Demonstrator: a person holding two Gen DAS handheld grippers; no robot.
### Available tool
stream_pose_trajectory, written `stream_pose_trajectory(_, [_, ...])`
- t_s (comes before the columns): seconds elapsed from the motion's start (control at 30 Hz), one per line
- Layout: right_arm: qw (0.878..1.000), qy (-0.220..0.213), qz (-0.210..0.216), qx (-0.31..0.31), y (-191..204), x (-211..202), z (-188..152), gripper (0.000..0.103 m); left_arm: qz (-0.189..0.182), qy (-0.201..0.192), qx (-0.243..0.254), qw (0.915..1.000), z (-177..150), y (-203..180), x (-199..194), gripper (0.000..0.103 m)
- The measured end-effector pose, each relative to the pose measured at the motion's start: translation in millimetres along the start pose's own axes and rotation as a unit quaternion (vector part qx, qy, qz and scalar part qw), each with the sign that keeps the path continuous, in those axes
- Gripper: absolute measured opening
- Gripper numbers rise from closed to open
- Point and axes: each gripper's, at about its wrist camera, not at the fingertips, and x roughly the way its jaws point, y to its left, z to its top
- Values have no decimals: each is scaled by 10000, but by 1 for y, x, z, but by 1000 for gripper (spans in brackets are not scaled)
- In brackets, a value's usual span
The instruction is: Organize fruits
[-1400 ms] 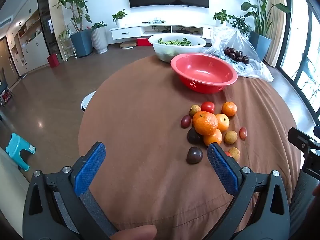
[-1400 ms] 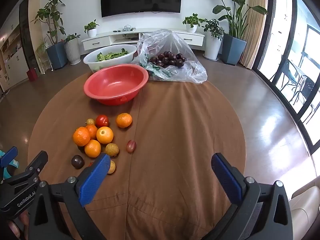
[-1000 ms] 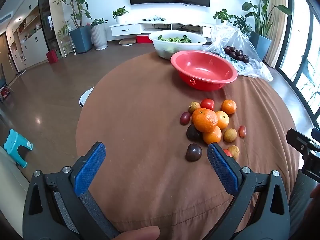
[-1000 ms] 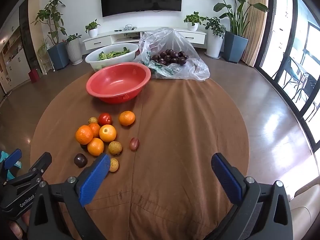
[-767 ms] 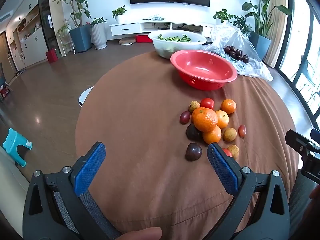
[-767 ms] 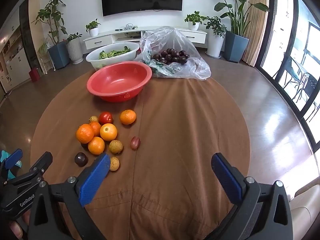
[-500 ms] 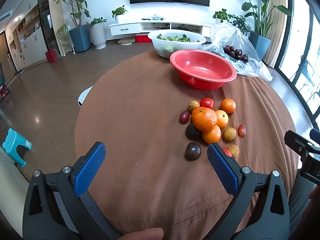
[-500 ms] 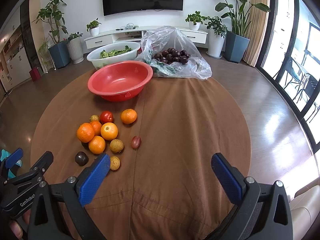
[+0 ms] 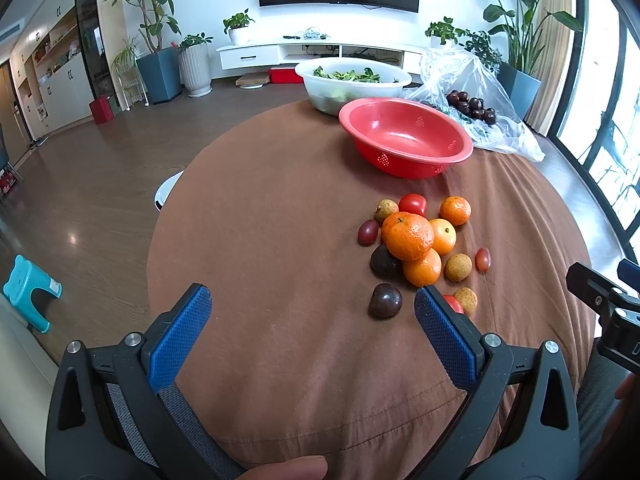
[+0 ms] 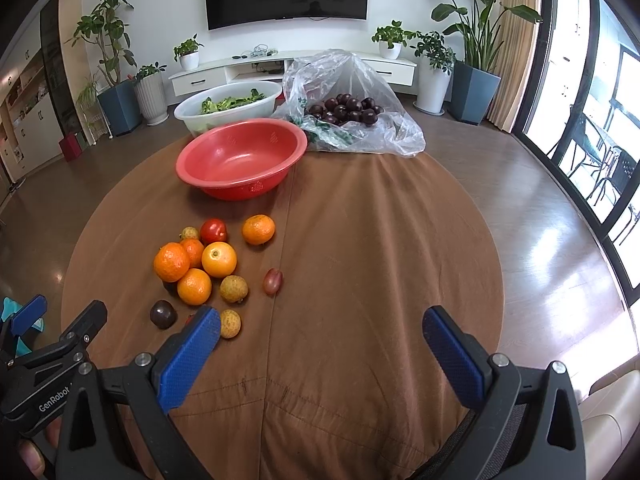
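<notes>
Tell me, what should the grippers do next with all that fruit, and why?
Probably ease the left gripper forward and down over the dark plum. Both grippers are open and empty, the red bowl is empty, and that plum lies nearest, apart from the pile.

Matt brown cloth (image 10: 360, 240) on table, glossy red plastic bowl (image 10: 240, 160), crinkled clear bag (image 10: 360, 80), probably plastic
</notes>
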Motion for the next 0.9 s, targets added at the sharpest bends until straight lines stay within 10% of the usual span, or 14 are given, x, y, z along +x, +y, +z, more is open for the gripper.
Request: stream_pose_trajectory(0.9, [10000,29,17,2,1,2,-2,103,-17,26,-5,10000,-4,-3,2,103])
